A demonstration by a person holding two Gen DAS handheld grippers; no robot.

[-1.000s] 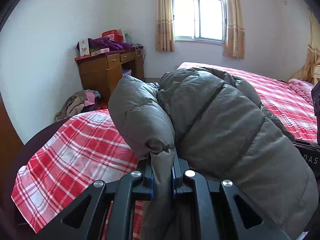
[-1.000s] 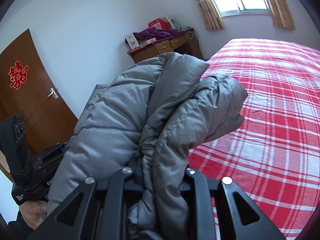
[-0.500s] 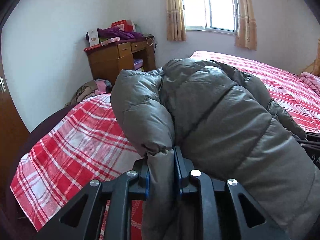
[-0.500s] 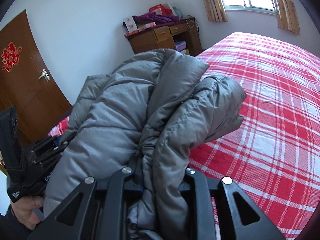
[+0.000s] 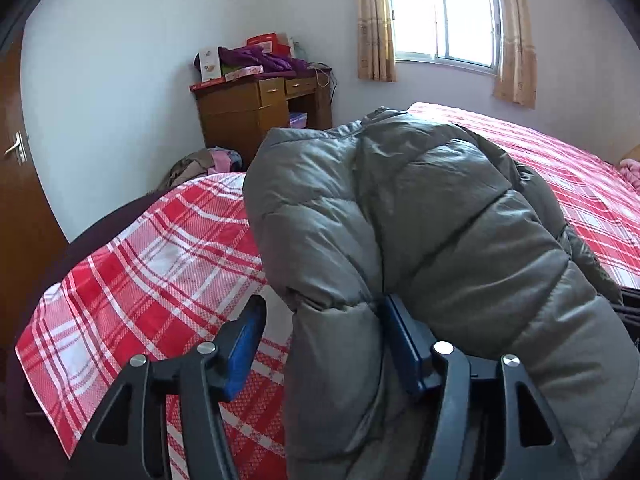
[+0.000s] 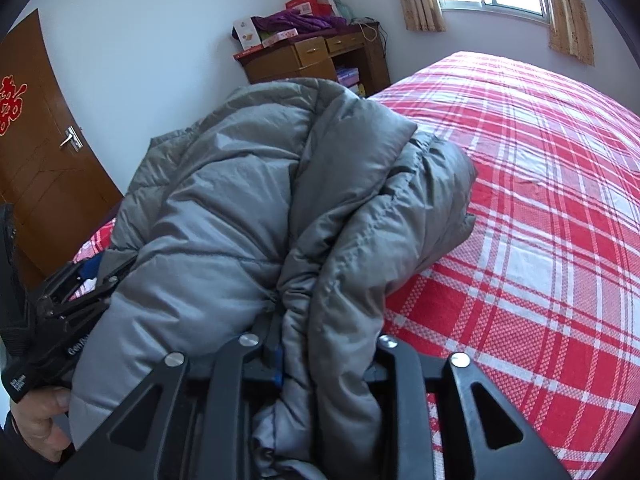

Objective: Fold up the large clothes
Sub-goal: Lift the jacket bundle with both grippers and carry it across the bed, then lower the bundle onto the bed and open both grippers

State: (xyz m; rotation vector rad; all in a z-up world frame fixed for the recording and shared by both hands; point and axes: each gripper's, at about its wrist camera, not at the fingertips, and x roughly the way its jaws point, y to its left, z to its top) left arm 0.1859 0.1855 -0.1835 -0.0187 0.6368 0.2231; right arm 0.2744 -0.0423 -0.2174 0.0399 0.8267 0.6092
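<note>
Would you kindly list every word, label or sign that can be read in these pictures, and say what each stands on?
Red paper sign on the brown door: a Chinese character, looks like "囍".
White print on the left gripper body: starts "Gen", rest hidden by the grey jacket.
White print on its strap: too small to read.
Boxes on the wooden desk: print too blurred to read.

A home bedroom: a wide bed (image 6: 540,200) under a red plaid sheet, a wooden desk (image 5: 256,114) heaped with boxes and purple cloth, a curtained window (image 5: 444,16), and a brown door (image 6: 44,160) bearing a red paper cutting.
</note>
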